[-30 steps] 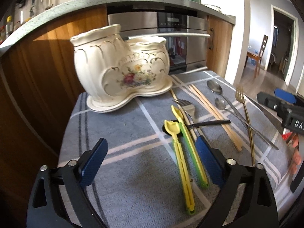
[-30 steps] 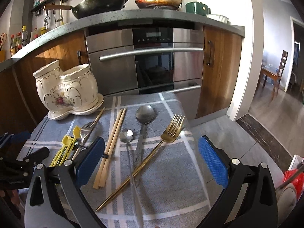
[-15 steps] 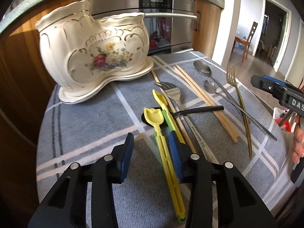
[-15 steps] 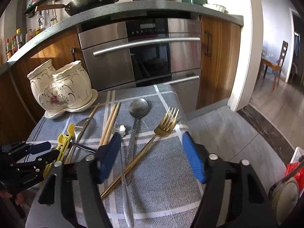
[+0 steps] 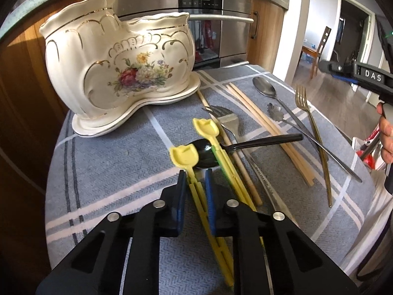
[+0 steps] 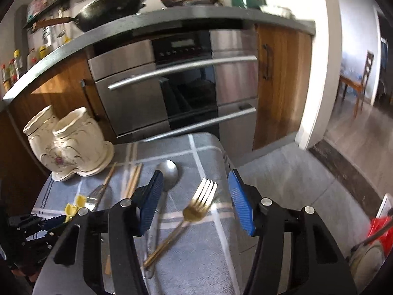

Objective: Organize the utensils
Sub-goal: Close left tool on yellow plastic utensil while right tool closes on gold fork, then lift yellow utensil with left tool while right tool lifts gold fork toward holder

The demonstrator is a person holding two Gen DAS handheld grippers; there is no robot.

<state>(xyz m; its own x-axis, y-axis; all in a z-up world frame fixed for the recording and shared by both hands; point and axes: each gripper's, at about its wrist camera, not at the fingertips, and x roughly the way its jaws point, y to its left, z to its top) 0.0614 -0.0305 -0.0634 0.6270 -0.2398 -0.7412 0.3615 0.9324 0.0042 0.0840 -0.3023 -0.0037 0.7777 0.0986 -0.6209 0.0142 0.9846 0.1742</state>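
The left hand-held gripper [image 5: 195,186] was pinching the yellow training chopstick [image 5: 194,172] just behind its tulip-shaped head, its two blue pads [image 5: 182,194] pressed against the stick's sides. That chopstick lay on the grey plaid cloth [image 5: 110,162] over the counter, with its head beside the bowl of a black spoon [image 5: 208,152]. A second yellow chopstick with a green strip [image 5: 218,147] lay just to the right, crossing over the black spoon's bowl. Farther right lay a silver fork [image 5: 224,120], a pair of wooden chopsticks [image 5: 267,127], a large silver spoon [image 5: 265,88], a small flower-headed spoon [image 5: 276,110] and a gold fork [image 5: 312,127], the long handles crossing one another. The cream floral ceramic holder [image 5: 118,66] stood upright on its matching saucer at the far left of the cloth, well apart from the gripped chopstick.

The right hand-held gripper [image 6: 195,204] was spread wide, hovering over the gold fork [image 6: 196,206], whose tines showed between the blue pads [image 6: 242,209] without touching either. The large silver spoon [image 6: 168,172] lay just beside its left pad. This view was blurred.
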